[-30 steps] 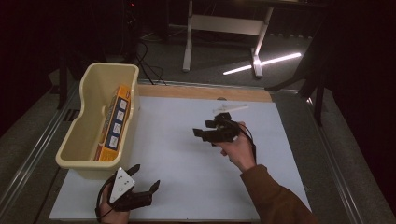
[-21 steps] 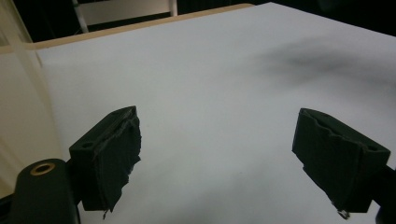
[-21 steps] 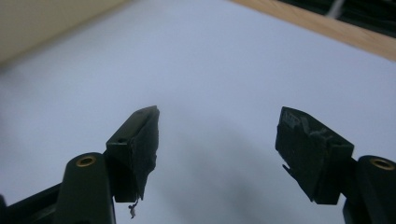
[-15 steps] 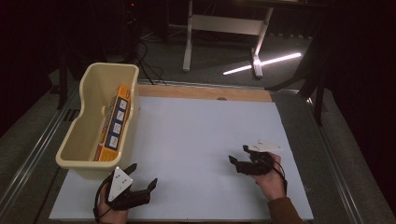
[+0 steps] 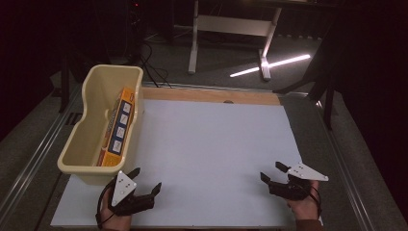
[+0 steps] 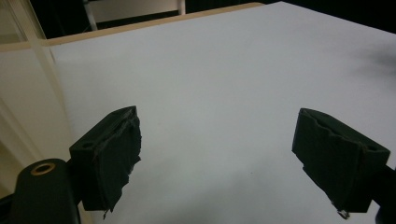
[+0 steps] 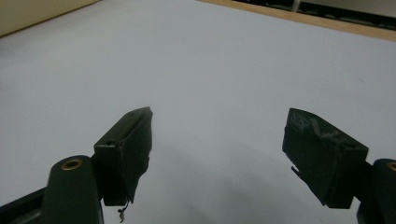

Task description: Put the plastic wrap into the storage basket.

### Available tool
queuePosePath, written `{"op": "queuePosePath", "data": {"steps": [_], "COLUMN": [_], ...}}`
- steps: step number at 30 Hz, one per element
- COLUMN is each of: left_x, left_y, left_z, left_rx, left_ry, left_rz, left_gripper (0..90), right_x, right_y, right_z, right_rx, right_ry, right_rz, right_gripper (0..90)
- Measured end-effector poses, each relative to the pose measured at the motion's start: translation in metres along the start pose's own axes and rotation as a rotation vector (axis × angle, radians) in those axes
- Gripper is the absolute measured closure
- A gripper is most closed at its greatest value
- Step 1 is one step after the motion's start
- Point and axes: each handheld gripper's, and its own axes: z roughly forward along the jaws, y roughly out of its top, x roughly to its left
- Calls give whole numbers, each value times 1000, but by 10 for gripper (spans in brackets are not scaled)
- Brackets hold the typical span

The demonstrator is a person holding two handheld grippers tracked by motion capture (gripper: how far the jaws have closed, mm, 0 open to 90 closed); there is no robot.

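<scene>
Both tongs gape empty, left gripper near the tub, whose box lies long axis near-to-far; right gripper well apart.

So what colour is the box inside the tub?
Mostly orange box, with small white squares; clearest in the high view.

Right tongs nearer, lower, wider

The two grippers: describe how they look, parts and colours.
Both are black two-jaw tools. The left gripper and right gripper each carry a pale grey three-cornered plate on top and trail a black cable. Close up, the jaw pads are black blocks with ragged, taped edges, and a brass-coloured ring sits at the base.
</scene>
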Motion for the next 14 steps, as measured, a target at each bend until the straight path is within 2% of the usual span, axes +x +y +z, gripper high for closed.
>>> {"op": "queuePosePath", "data": {"steps": [1,5,14], "left_x": [0,0,-1], "left_y": [0,0,0], "left_z": [0,2,4], "left_rx": [2,6,14], "left_ry": [1,2,0], "left_rz": [2,2,4], "left_gripper": [155,154,155], "right_x": [0,8,8], "right_y": [0,1,1], "right_z": [0,4,4], "right_rx": [0,-3,-8], "right_ry": [0,6,11], "right_rz": [0,-51,-65], "right_gripper": [237,237,236]}}
